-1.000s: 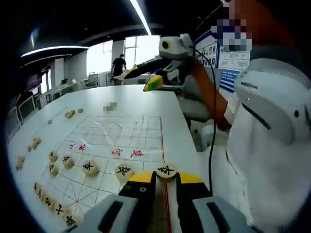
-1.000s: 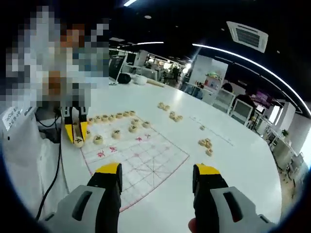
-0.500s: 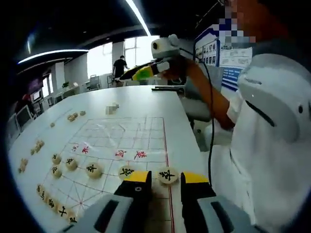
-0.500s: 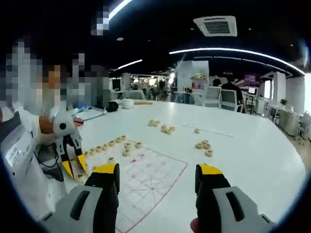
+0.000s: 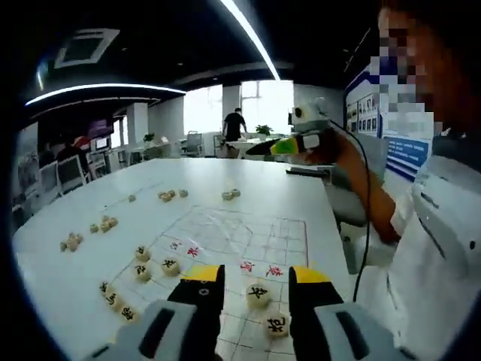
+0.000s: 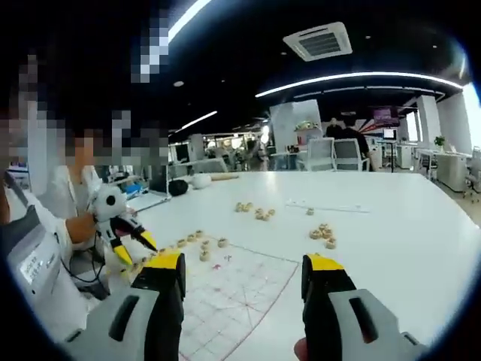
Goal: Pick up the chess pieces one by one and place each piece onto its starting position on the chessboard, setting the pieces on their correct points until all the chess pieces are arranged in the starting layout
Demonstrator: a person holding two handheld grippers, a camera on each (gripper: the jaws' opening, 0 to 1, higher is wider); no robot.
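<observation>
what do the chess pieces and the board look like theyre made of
Pieces: probably pale wood, matte, with dark characters on top; light plastic is also possible. Board: seems a thin flexible sheet, perhaps clear plastic film, lying flat on the white table, with glare patches over the printed lines.

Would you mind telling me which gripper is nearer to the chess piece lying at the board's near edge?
Left. The left gripper hangs open just above that chess piece, which shows between its jaws. The right gripper is raised well above the far side of the board, also open.
</observation>
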